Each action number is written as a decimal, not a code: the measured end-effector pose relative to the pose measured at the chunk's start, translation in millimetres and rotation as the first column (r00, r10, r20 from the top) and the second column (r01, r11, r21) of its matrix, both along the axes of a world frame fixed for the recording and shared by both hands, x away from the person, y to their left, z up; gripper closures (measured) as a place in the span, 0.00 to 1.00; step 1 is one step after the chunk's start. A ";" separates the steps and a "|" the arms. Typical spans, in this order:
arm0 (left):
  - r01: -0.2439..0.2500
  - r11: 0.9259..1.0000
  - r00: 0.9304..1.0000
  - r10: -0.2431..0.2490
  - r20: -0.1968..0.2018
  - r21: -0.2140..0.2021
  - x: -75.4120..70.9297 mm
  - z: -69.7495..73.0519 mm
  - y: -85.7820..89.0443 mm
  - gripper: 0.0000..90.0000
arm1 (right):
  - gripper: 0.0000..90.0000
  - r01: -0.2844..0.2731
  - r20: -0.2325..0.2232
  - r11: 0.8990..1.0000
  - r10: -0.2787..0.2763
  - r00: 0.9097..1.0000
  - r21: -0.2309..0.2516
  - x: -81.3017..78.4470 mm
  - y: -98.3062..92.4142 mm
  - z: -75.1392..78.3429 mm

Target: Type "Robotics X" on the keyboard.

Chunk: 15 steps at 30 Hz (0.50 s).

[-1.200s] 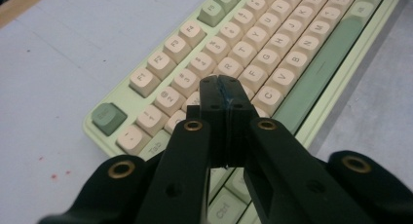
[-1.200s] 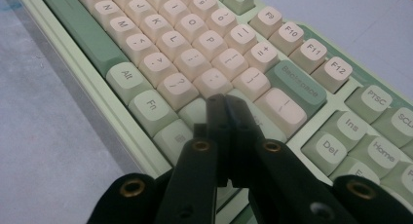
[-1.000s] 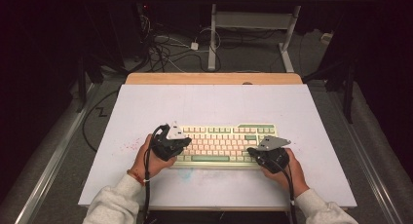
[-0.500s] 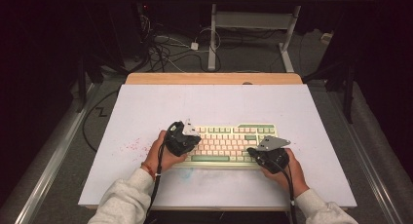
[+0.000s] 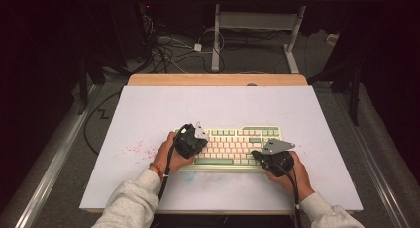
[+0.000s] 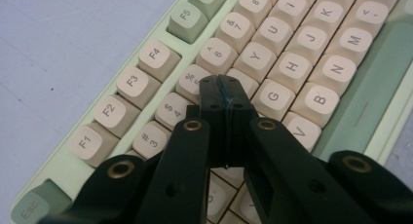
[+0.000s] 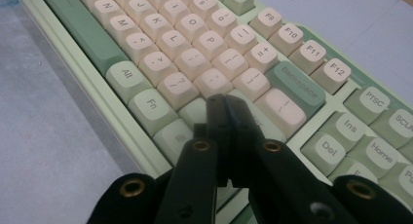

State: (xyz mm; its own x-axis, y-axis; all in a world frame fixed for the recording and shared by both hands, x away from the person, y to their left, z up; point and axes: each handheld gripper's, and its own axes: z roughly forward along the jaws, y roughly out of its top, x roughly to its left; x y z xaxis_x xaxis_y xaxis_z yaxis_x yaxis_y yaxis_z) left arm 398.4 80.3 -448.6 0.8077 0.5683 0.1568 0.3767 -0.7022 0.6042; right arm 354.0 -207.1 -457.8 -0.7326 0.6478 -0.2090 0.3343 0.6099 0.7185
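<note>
A pale green keyboard (image 5: 233, 146) with cream keys lies on the white tabletop (image 5: 213, 109), near its front edge. My left gripper (image 5: 199, 139) is over the keyboard's left part. In the left gripper view my left gripper (image 6: 225, 83) is shut with nothing in it, its tips just above the keyboard (image 6: 336, 68) between the 5 and G keys. My right gripper (image 5: 261, 154) is at the keyboard's right front. In the right gripper view my right gripper (image 7: 226, 100) is shut and empty, low over the keyboard (image 7: 160, 44) near the Enter and Shift keys.
Faint red specks (image 5: 136, 148) mark the tabletop left of the keyboard. A wooden strip (image 5: 218, 80) runs along the table's far edge. Behind it on the floor are cables (image 5: 173, 49) and a white desk frame (image 5: 257, 25).
My left hand has moved to the right, from the keyboard's left end to over its keys. The right hand has stayed put.
</note>
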 end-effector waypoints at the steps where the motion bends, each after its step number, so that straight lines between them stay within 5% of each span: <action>1: 0.005 1.000 1.000 -0.005 0.011 0.007 -1.7 0.7 -1.1 0.97 | 1.00 0.001 0.001 1.000 -0.001 1.000 0.000 0.0 0.1 0.0; 10: 0.010 0.999 0.996 -0.006 0.083 -0.043 -9.6 14.7 7.9 0.91 | 1.00 0.004 0.031 0.999 -0.005 1.000 0.040 -4.1 -5.0 12.9; 15: 0.016 0.998 0.992 -0.008 0.128 -0.065 -15.9 20.1 11.3 0.71 | 1.00 0.006 0.051 0.998 -0.010 0.999 0.070 -8.6 -10.4 22.9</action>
State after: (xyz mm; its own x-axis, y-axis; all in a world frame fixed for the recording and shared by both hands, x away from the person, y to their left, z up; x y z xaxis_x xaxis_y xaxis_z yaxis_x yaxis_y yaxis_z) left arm 382.5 91.6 -428.5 0.7904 0.5710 0.2221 0.2850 -0.6635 0.6918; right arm 345.4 -217.4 -434.9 -0.7167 0.6679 -0.2005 0.3005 0.5553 0.7755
